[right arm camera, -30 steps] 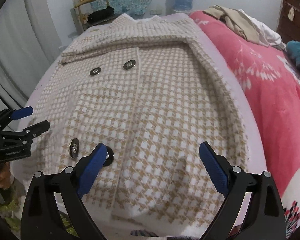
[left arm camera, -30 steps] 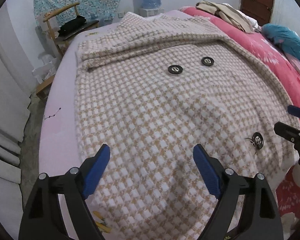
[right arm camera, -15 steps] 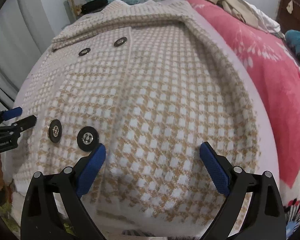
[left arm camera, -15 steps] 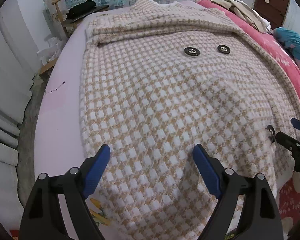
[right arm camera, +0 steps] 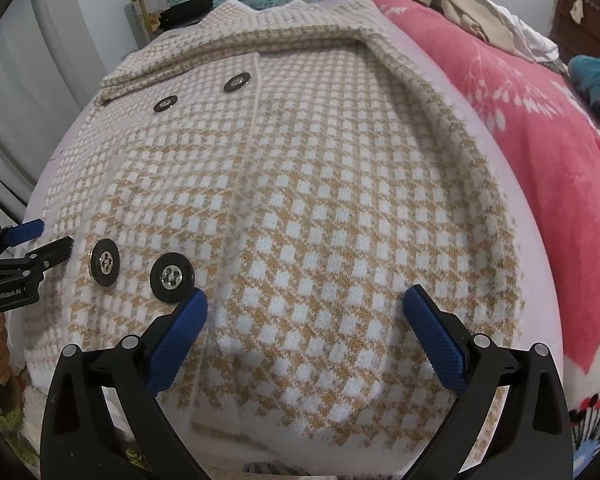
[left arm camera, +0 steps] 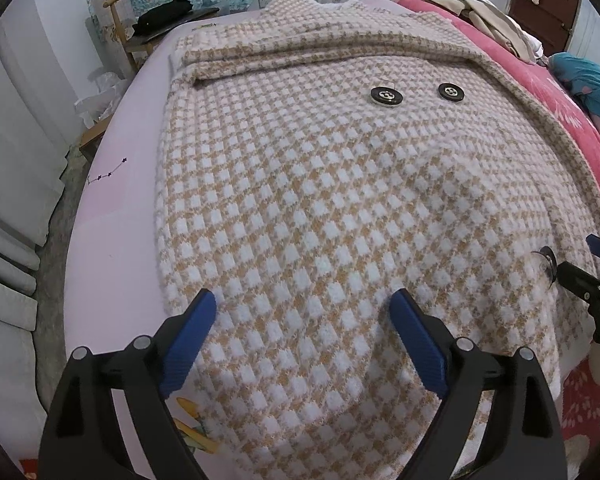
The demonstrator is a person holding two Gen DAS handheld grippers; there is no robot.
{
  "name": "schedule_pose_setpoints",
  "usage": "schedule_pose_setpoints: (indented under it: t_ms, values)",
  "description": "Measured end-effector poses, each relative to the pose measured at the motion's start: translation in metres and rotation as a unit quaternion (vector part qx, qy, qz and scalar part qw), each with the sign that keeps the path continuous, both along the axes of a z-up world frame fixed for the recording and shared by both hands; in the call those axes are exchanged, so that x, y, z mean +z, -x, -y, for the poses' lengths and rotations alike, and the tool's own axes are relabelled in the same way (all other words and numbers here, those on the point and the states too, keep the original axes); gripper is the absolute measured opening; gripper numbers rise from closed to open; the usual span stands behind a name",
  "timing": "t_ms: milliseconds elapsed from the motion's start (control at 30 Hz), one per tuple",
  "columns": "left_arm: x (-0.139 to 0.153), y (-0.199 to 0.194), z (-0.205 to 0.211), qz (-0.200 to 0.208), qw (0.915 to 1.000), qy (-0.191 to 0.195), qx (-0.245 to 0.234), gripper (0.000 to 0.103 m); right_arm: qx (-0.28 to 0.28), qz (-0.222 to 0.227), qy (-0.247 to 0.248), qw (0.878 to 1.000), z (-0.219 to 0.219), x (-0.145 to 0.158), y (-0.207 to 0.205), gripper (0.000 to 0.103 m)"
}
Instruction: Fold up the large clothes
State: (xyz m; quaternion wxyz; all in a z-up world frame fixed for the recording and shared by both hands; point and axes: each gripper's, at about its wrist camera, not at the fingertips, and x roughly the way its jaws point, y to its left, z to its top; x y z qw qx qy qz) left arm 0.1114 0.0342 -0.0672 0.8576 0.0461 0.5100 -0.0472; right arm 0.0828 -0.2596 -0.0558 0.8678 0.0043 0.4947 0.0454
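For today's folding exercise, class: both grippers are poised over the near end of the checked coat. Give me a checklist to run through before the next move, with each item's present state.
1. Left gripper open: ok.
2. Right gripper open: ok.
3. Checked coat lies spread flat on the bed: ok.
4. Fingers clear of the two near buttons: not ok, the right gripper's left finger sits right beside one.
5. Fabric already gripped: not ok, neither gripper is closed on the coat.
6. Hem reachable: cannot tell, it drops over the bed's edge.
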Motion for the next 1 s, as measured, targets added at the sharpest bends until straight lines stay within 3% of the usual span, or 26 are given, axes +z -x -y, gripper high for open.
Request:
schedule_pose_setpoints:
  t_ms: [1000]
  values:
    - [-0.0020, -0.0004, 0.0016, -0.001, 1.0000, -0.002, -0.001, 0.090, 0.003, 0.000, 0.000, 1.000, 0.0043, 0.0001, 0.0000, 0.095]
